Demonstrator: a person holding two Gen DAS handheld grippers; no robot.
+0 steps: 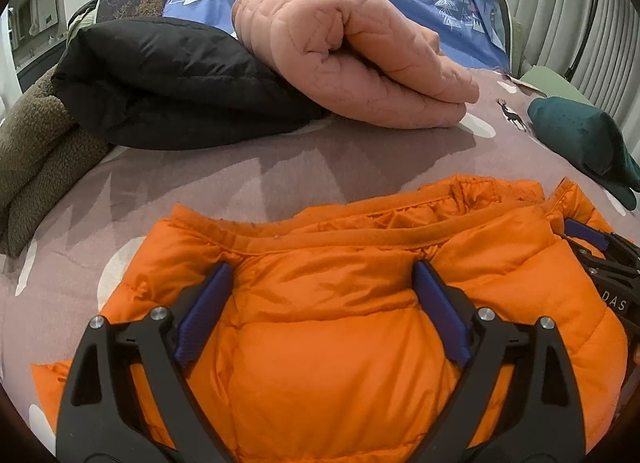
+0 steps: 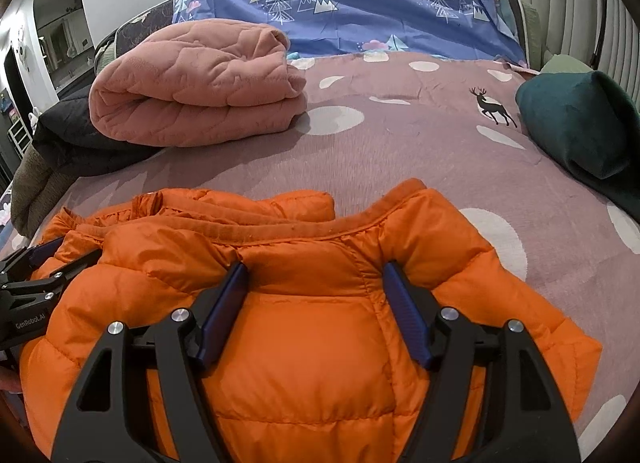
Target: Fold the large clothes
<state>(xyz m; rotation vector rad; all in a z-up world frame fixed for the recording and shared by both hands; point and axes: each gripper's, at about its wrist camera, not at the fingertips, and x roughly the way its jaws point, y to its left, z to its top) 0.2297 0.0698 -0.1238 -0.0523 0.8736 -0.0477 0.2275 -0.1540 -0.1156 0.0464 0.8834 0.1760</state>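
Observation:
An orange puffer jacket (image 1: 328, 327) lies on the mauve bed cover, its collar edge toward the far side; it also shows in the right wrist view (image 2: 312, 315). My left gripper (image 1: 322, 275) is open, its blue-padded fingers pressed down on the jacket's left part just below the collar. My right gripper (image 2: 314, 275) is open too, its fingers resting on the jacket's right part near the collar. The right gripper shows at the right edge of the left wrist view (image 1: 604, 259); the left gripper shows at the left edge of the right wrist view (image 2: 36, 275).
On the bed (image 2: 440, 151) behind the jacket lie a folded pink quilted garment (image 1: 352, 63), a folded black jacket (image 1: 168, 83), a brown fleece (image 1: 36, 151) at left and a dark green garment (image 2: 580, 127) at right. A blue patterned sheet (image 2: 360, 3) covers the headboard.

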